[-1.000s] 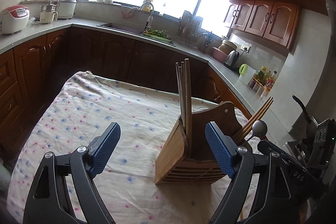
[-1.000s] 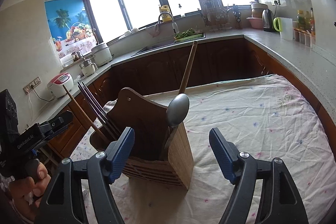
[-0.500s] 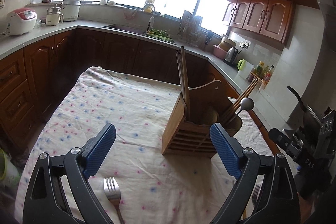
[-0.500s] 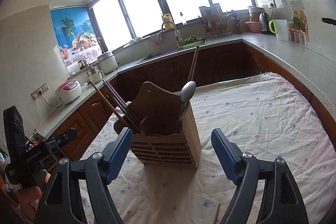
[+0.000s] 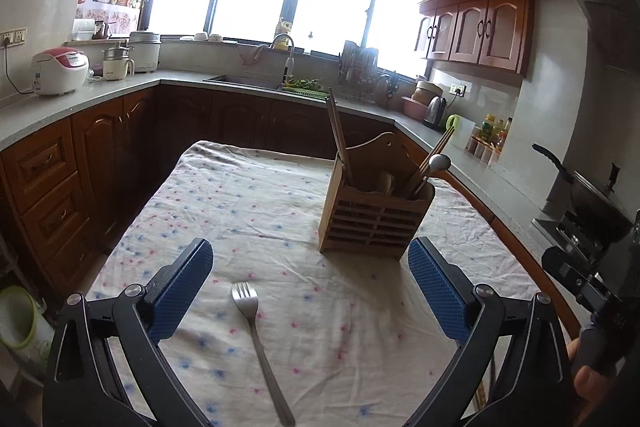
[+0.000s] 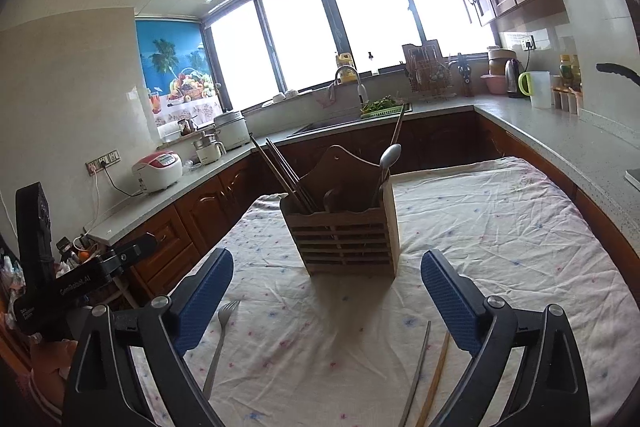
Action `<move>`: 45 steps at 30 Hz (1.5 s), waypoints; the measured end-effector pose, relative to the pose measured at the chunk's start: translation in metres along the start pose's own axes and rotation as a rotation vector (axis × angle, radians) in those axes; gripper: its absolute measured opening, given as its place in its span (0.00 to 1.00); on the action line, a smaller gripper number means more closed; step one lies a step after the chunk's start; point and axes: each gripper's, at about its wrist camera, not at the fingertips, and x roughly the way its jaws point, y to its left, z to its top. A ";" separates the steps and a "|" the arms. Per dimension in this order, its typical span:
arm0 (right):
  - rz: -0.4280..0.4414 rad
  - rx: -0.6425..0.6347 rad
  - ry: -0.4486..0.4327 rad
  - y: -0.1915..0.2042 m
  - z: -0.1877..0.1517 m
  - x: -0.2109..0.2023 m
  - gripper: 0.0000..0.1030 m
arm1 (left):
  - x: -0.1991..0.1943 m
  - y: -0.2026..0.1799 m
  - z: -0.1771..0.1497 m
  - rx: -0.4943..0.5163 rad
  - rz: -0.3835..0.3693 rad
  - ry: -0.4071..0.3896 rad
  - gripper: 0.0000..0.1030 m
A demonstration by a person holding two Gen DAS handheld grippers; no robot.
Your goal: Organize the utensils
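Jaws of both grippers are opening wide, nothing between the pads. Left gripper (image 5: 310, 293) hovers over the cloth-covered table (image 5: 224, 199), near side of the wooden utensil holder (image 5: 376, 215). Fork (image 5: 256, 339) lies flat on the cloth in front of the holder, tines toward it, apart from it. Holder stands upright with chopsticks (image 6: 286, 177) in its left compartment, a spoon (image 6: 387, 161) in its right. Right gripper (image 6: 326, 301) hovers before the holder; two loose chopsticks (image 6: 426, 375) lie on the cloth by its right finger.
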 end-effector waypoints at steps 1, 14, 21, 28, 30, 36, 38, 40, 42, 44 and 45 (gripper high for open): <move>-0.007 -0.003 -0.010 0.001 -0.005 -0.008 0.98 | -0.005 -0.001 -0.005 0.002 0.008 -0.001 0.97; -0.107 -0.045 -0.191 0.016 -0.026 -0.085 1.00 | -0.067 -0.026 -0.034 0.108 0.015 -0.152 1.00; -0.160 -0.015 -0.134 0.009 -0.078 -0.069 1.00 | -0.055 -0.030 -0.078 0.152 0.102 -0.117 1.00; -0.165 -0.055 -0.086 0.012 -0.091 -0.061 1.00 | -0.043 -0.034 -0.100 0.197 0.156 -0.057 1.00; -0.161 -0.055 -0.083 0.012 -0.093 -0.061 1.00 | -0.043 -0.034 -0.104 0.197 0.165 -0.064 1.00; -0.164 -0.064 -0.090 0.012 -0.101 -0.065 1.00 | -0.046 -0.028 -0.110 0.185 0.175 -0.080 1.00; -0.162 -0.066 -0.092 0.013 -0.103 -0.065 1.00 | -0.048 -0.027 -0.109 0.180 0.176 -0.083 1.00; -0.164 -0.068 -0.093 0.013 -0.103 -0.065 1.00 | -0.050 -0.027 -0.108 0.177 0.175 -0.091 1.00; -0.164 -0.072 -0.096 0.014 -0.103 -0.066 1.00 | -0.052 -0.026 -0.107 0.175 0.175 -0.094 1.00; -0.167 -0.078 -0.098 0.015 -0.103 -0.067 1.00 | -0.053 -0.026 -0.107 0.171 0.175 -0.094 1.00; -0.167 -0.081 -0.098 0.015 -0.103 -0.067 1.00 | -0.052 -0.026 -0.107 0.169 0.174 -0.090 1.00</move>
